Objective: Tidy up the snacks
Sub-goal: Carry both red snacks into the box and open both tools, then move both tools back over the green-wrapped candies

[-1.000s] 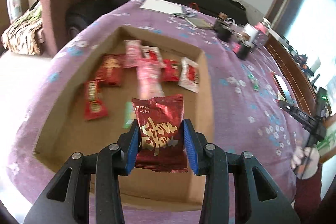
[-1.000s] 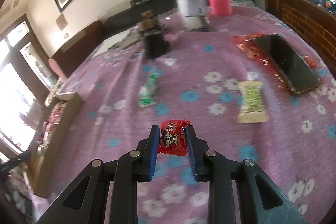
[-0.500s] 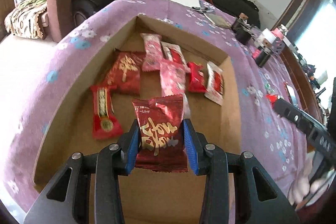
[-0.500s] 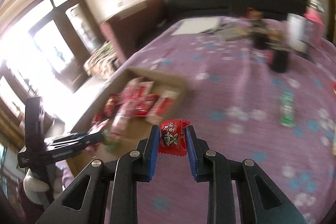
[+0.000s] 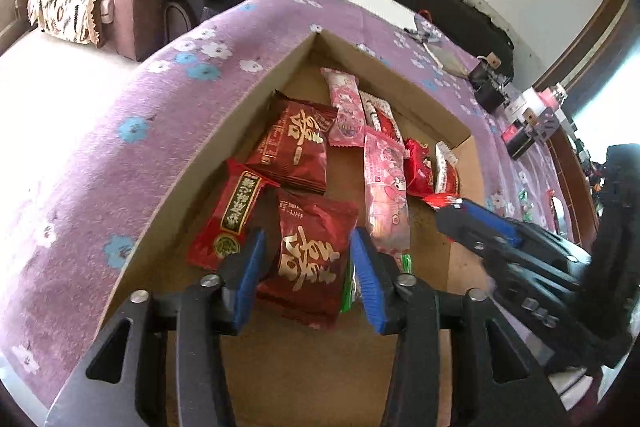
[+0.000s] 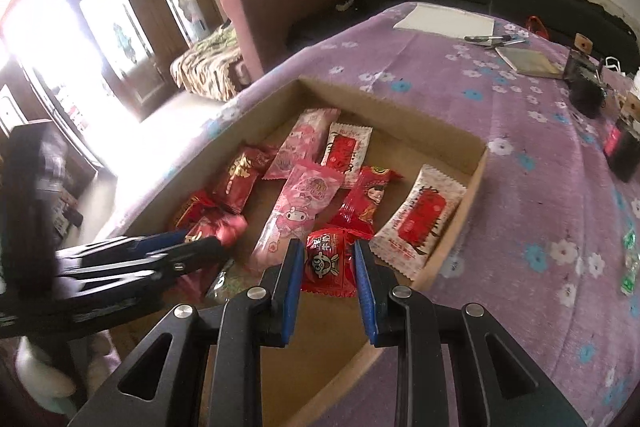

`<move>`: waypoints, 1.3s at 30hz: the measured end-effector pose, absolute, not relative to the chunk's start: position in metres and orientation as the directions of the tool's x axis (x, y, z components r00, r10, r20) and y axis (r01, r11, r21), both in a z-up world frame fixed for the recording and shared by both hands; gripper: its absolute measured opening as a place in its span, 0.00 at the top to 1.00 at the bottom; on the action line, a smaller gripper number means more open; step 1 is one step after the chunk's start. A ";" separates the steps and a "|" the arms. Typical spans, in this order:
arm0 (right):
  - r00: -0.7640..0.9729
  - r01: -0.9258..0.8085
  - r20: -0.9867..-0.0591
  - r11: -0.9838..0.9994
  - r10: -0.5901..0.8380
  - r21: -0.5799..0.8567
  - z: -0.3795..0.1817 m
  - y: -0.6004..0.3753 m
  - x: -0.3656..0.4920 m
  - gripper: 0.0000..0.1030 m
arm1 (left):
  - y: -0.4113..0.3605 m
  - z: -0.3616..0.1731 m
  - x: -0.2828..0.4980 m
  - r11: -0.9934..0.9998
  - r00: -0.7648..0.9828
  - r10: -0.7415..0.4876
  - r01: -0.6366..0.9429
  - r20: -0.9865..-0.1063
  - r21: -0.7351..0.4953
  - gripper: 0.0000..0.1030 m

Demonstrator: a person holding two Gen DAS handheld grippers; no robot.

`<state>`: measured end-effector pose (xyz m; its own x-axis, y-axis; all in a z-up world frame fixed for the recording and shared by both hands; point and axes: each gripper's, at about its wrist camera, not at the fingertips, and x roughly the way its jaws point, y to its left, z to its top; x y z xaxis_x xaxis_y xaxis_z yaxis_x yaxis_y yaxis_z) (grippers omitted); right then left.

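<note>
Opening now around the dark red packet (image 5: 308,259), left gripper (image 5: 306,267) jaws, pads apparently just clear of it over the cardboard box (image 5: 240,131); clamped on the small red candy (image 6: 328,263), right gripper (image 6: 326,271) jaws, above the box's near edge. Light, crinkly, slippery foil, likely soft inside: best pinched across the flat middle. Green wrapper (image 5: 348,287) at four o'clock of the packet mostly hidden; box floor beneath unseen.
</note>
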<state>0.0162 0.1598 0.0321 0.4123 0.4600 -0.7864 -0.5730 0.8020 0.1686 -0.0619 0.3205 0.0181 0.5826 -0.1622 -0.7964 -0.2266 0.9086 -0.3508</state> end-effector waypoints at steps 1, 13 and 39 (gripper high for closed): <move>0.413 -0.574 -0.787 0.802 0.459 0.166 0.031 0.162 0.016 0.72 | 0.321 0.021 -0.065 0.908 0.591 -0.162 -0.224 -0.790 -0.354 0.51; 0.448 -0.557 -0.736 0.802 0.508 0.215 0.058 0.140 -0.001 0.66 | 0.314 0.036 -0.083 0.899 0.623 -0.183 -0.207 -0.761 -0.386 0.51; 0.608 -0.068 -0.724 0.930 0.325 0.360 0.040 -0.110 0.055 0.61 | 0.178 0.044 -0.097 0.956 0.567 -0.275 0.072 -0.777 -0.286 0.52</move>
